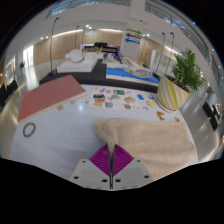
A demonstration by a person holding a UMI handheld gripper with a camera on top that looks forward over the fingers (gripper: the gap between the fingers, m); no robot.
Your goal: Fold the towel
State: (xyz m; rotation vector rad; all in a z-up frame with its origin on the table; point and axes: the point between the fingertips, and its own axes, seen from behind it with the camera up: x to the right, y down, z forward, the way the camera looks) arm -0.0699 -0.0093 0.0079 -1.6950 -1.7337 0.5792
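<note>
1. Closest in, the gripper point(111, 168) has its fingers nearly closed, with the magenta pads point(104, 158) pinching the near edge of the towel point(150, 140). Looks like both sides press on the fabric, so it's a real hold and not just hovering.
2. The towel is beige and lies rumpled on the bench point(60, 140), spreading from the fingers off toward the bench's right side. It isn't flat; there's a raised fold running across it.
3. Off to the left on the bench sits a small ring point(30, 129), well apart from the towel.
4. Further back, a pinkish-red board point(50, 100) lies at the far left, and a sheet with printed pictures point(120, 99) lies along the far edge.
5. A yellow-green striped thing point(171, 94) stands near the far right corner, with a potted plant point(187, 68) beyond it.
6. Best guess on the step: an edge is grabbed and a fold is about to happen. The next move probably calls for lifting that edge and carrying it over the far side, keeping it lined up.
</note>
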